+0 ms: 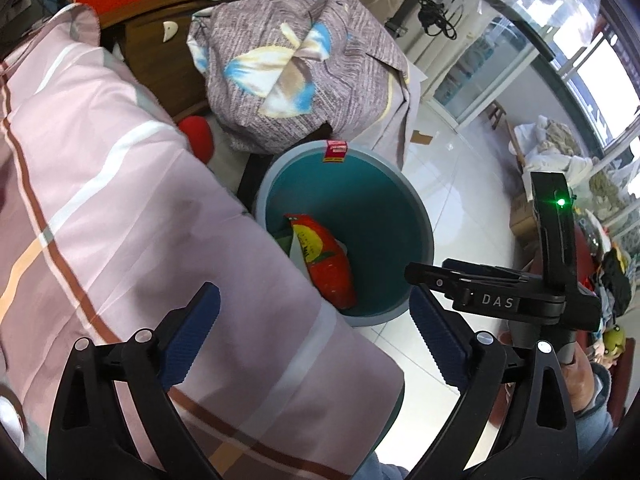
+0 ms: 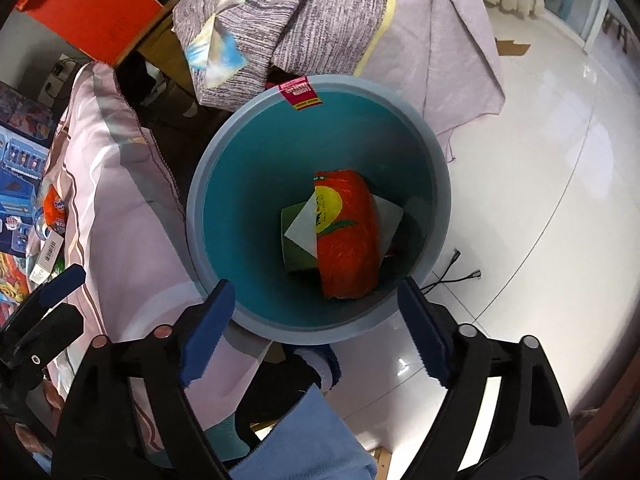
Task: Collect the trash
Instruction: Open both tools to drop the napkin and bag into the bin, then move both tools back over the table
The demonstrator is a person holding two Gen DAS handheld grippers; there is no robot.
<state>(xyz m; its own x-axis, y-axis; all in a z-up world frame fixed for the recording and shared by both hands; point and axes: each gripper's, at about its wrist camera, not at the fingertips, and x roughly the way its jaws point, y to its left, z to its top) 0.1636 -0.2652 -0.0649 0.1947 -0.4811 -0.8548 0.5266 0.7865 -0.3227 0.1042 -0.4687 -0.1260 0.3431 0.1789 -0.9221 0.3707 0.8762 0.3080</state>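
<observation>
Trash, a red snack bag with a yellow patch, lay at the bottom of the teal bin, resting over a white sheet and a green carton. A small red sticker hung over the bin's far rim. The right gripper hovered above the near rim with its blue pads spread wide and nothing between them. The left gripper hung over the bed edge, fingers likewise wide apart and empty.

On the bin's left, the pink striped bedsheet pressed against its rim; behind it a draped grey patterned cloth came down to the rim. To the right, the white tiled floor lay open, with a black cable just beside the bin's base. An orange box sat on wooden furniture beyond the bed.
</observation>
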